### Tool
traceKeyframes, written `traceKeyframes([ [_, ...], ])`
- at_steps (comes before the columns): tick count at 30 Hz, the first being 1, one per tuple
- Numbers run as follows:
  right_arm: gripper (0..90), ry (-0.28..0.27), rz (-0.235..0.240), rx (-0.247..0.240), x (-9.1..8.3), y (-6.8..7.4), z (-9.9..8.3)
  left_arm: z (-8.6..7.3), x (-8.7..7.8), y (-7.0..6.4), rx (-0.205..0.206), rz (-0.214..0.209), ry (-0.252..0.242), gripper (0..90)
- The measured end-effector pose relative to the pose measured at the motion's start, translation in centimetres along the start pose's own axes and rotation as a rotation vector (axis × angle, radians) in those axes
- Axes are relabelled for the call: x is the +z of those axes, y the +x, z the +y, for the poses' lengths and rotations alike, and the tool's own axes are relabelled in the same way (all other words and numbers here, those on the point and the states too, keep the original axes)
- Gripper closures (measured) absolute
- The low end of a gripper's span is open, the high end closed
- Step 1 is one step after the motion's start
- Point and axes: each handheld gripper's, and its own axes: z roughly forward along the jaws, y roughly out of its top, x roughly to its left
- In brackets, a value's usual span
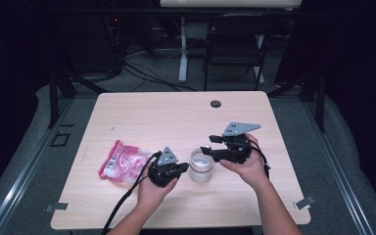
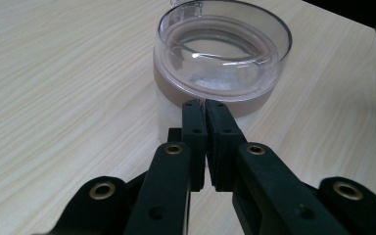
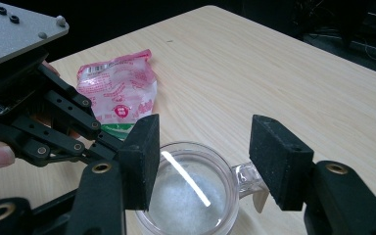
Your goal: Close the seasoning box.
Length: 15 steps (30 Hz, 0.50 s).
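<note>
A clear glass cup (image 1: pixel 201 165) stood near the middle of the table (image 1: pixel 176 117), between the 2 grippers, with white granular contents on its bottom. The left gripper (image 2: pixel 205 105) sat just left of the cup, its jaws pressed together on nothing, tips at the cup's wall. The right gripper (image 3: pixel 203 156) hung above the cup's mouth, jaws spread wide and empty. A pink packet (image 1: pixel 122 160) lay flat further left.
</note>
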Motion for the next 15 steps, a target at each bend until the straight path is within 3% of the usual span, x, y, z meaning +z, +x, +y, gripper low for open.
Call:
traceKeyframes([
  [15,45.2,-0.001,-0.007,0.003,0.10,-0.03,-0.06,-0.18,-0.91,0.63,-0.012,0.026,-0.006,78.3],
])
